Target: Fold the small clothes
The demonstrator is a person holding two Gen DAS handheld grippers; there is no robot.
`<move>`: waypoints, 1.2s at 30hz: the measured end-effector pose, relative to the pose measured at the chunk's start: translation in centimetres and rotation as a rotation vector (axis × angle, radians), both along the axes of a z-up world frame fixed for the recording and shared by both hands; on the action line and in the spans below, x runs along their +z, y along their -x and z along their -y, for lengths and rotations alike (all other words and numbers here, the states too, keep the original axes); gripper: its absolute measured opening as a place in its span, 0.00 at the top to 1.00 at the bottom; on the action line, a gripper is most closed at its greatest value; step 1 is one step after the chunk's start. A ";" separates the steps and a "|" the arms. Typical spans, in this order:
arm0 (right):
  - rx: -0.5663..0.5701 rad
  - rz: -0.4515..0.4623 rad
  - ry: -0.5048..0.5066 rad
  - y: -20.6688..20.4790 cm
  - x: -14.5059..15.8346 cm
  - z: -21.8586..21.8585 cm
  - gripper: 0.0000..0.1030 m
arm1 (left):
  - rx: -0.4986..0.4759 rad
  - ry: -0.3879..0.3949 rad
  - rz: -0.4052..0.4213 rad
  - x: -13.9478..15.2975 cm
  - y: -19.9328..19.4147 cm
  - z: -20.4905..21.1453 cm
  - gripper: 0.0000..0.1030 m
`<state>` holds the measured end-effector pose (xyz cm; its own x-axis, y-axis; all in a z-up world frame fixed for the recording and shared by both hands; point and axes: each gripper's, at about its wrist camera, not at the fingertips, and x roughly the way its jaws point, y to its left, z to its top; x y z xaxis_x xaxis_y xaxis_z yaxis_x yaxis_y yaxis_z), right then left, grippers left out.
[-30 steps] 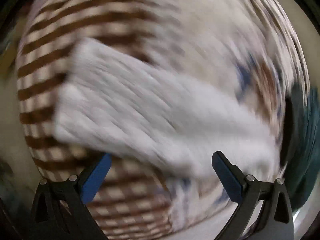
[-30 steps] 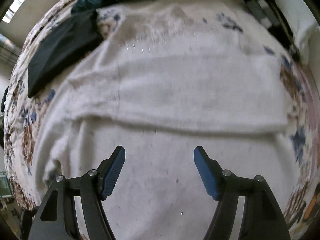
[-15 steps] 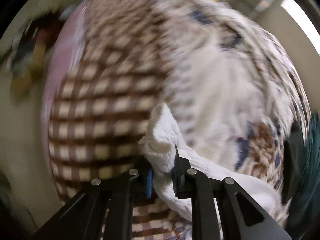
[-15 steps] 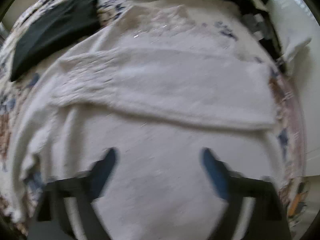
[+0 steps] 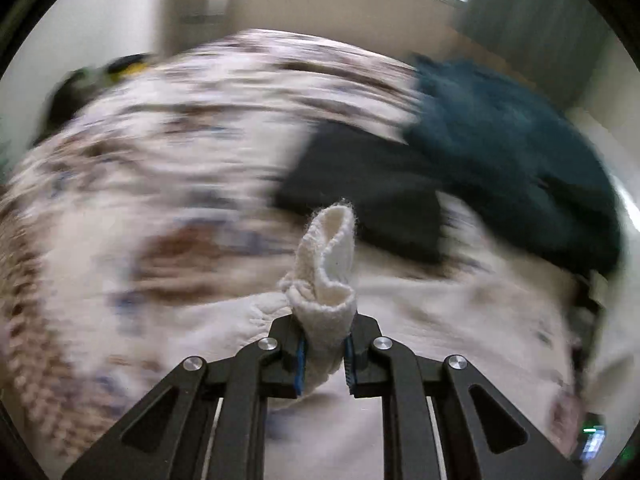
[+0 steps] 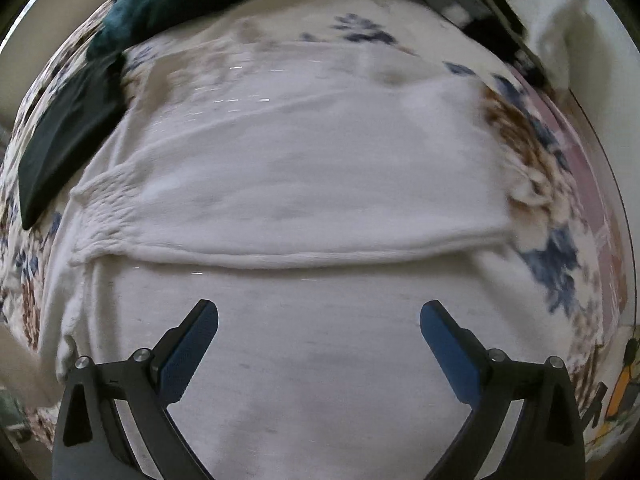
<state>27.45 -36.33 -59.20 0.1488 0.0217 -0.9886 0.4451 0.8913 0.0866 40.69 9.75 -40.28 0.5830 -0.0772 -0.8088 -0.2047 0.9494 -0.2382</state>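
Observation:
A white knit garment (image 6: 304, 184) lies spread on a floral bedspread (image 6: 552, 256), with one sleeve folded across its body. My left gripper (image 5: 323, 356) is shut on a bunched end of the white garment (image 5: 328, 264), which sticks up between the jaws, lifted above the bed. My right gripper (image 6: 318, 344) is open and empty, hovering over the lower part of the garment.
A folded black cloth (image 5: 360, 184) and a dark teal garment (image 5: 508, 148) lie at the far side of the bed; they also show in the right wrist view, black cloth (image 6: 60, 136), teal garment (image 6: 160, 4). Dark items (image 6: 492, 28) lie at the bed's far right edge.
My left gripper closed on the garment's end and has swung right with it, from over the checked cloth toward the black and teal clothes. The right gripper stayed open above the garment.

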 end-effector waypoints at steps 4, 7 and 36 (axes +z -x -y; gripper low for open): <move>-0.079 -0.009 -0.022 1.4 -0.5 5.9 0.01 | -0.275 0.059 -0.039 -1.2 -1.9 16.2 0.88; -0.141 -0.011 -0.008 2.3 -0.5 10.7 0.01 | -0.455 0.053 -0.072 -3.0 -1.2 26.1 0.88; -0.083 0.084 -0.322 -4.2 -3.7 17.1 0.90 | -0.095 -0.276 -0.304 -11.9 -3.1 10.7 0.07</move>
